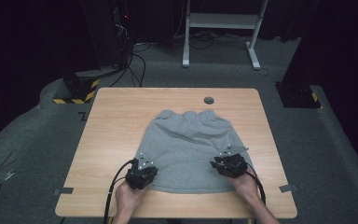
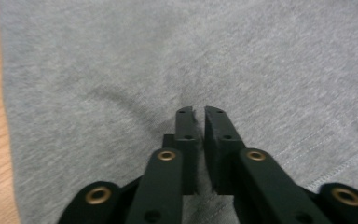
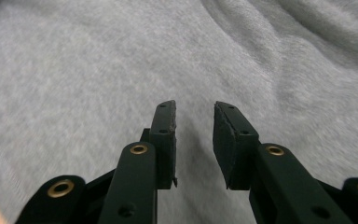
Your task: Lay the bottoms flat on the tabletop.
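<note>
Left gripper view is showing the left gripper (image 2: 196, 112) with its jaws nearly pressed together, a thin slit between them, hovering over the grey skirt (image 2: 121, 60), while the right gripper (image 3: 194, 109) is holding its jaws spread above the same cloth. The skirt is lying flat from the middle of the table (image 1: 107, 121) to its near edge, and closing now is risking a pinch of just the top layer, or of nothing.
</note>
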